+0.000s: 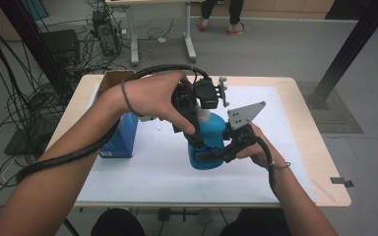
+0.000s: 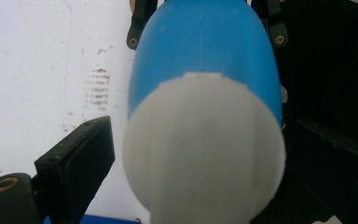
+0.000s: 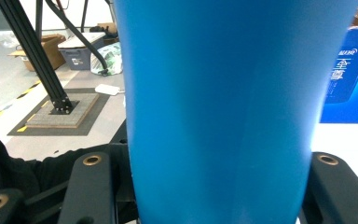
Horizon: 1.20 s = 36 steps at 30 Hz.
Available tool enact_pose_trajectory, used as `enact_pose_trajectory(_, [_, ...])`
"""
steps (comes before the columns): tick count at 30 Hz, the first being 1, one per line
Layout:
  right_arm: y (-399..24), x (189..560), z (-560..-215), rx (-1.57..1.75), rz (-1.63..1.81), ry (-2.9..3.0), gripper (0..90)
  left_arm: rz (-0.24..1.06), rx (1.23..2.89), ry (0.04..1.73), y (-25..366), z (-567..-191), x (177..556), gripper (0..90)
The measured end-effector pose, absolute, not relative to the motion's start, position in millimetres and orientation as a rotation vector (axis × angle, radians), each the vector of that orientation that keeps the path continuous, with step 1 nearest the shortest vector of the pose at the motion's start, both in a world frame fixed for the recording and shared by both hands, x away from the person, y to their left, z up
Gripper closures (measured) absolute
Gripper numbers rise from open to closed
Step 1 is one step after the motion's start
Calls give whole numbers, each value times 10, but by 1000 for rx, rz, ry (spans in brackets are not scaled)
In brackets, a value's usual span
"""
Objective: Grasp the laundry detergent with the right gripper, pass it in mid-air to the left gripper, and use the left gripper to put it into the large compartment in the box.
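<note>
A blue bottle (image 1: 211, 142) with a white cap (image 2: 205, 154) stands on the white sheet at the middle of the table. From the right, my right gripper (image 1: 207, 155) is shut on the bottle's body (image 3: 219, 107), one black jaw on each side. My left gripper (image 1: 199, 120) hangs over the bottle's top and points down. In the left gripper view its jaws stand on either side of the cap, and a thin strip of white sheet shows between the left jaw and the cap. The right gripper's fingertips (image 2: 134, 32) hug the blue body (image 2: 205, 46) farther down.
A blue carton (image 1: 123, 135) stands just left of the bottle, with an open cardboard box (image 1: 113, 78) behind it at the table's far left corner. The white sheet (image 1: 285, 147) covers most of the wooden table (image 1: 332, 182). Black frame posts (image 1: 349, 49) and cables stand on the floor around.
</note>
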State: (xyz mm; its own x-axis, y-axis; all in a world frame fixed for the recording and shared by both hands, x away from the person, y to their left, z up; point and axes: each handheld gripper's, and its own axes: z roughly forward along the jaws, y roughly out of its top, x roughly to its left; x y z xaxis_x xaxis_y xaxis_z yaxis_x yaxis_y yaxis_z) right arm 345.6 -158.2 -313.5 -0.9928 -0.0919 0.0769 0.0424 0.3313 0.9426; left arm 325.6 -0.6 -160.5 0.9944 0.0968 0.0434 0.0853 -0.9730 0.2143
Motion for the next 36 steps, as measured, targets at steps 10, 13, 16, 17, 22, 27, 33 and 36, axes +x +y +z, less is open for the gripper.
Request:
enact_pose_trajectory(10, [-1567,3442,-3109,64,-1756,-2468,431,72,2936,125,-51,-1628,3267,114])
enact_pose_trajectory(13, [-1561,3440,-3109,68,-1752,-2469,431,72,2934,121,-64,-1622,3270,122])
enact_pose_trajectory(16, [-1560,3441,-3113,69,-1751,-2469,431,67,2931,112,-72,-1602,3272,151])
enact_pose_trajectory(17, [-1560,3441,-3113,69,-1751,-2468,431,67,2931,114,-74,-1597,3272,157])
enact_pose_trajectory(22, [-1564,3440,-3111,67,-1752,-2468,431,64,2931,116,-79,-1581,3278,185])
enact_pose_trajectory(27, [-1559,3438,-3111,72,-1752,-2470,432,56,2926,112,-91,-1581,3277,209])
enact_pose_trajectory(33, [-1556,3434,-3110,74,-1753,-2470,431,46,2922,121,-101,-1578,3287,235])
enact_pose_trajectory(36, [-1556,3433,-3111,74,-1753,-2469,431,39,2922,123,-98,-1571,3293,241])
